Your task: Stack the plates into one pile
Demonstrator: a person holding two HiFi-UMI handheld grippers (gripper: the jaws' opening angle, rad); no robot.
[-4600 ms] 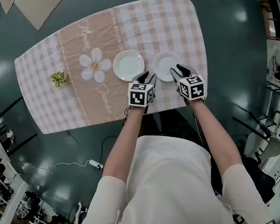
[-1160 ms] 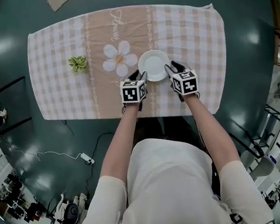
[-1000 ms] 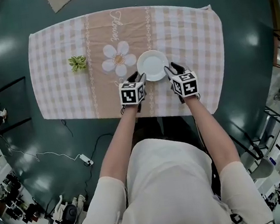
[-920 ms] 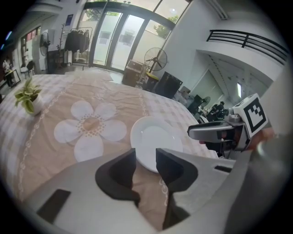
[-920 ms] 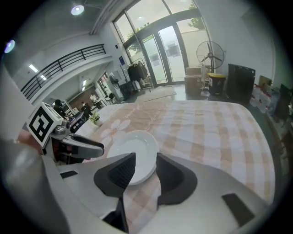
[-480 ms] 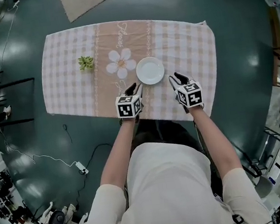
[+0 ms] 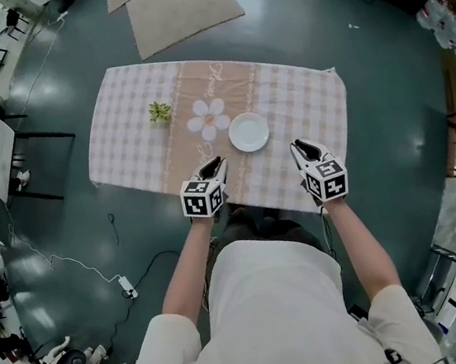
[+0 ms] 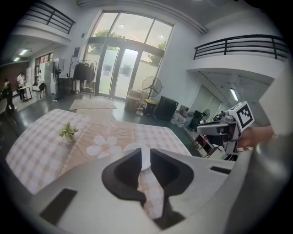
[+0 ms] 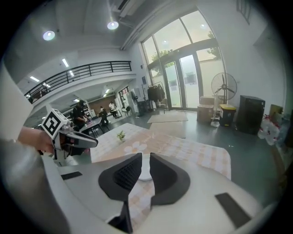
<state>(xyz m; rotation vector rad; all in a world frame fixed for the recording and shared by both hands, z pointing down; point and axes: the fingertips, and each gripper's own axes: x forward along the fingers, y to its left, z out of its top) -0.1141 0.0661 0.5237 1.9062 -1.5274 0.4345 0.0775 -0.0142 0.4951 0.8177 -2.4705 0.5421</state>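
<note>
Both grippers have pulled back from the plates since a second ago, when they flanked the pile closely. From the head view the left gripper (image 7: 216,164) and right gripper (image 7: 298,146) now hang over the near edge of the checked tablecloth (image 7: 130,132), well apart from each other. The plates (image 7: 249,132) sit as one white pile on the cloth, just right of the printed flower (image 7: 209,118), and neither gripper touches them. A small green sprig (image 7: 159,111) lies farther left, and a tan rug (image 7: 180,4) lies on the floor beyond the table. From the left gripper view the jaws are closing – only a narrow gap remains, with nothing caught in it. The pile shows through and above that gap, down on the table, and the other gripper floats at the right edge. From the right gripper view the jaws are likewise closing on empty air. The white pile is visible through the slit, resting on the cloth beyond, with the sprig and flower behind it – and the left gripper hovers at the left.
</note>
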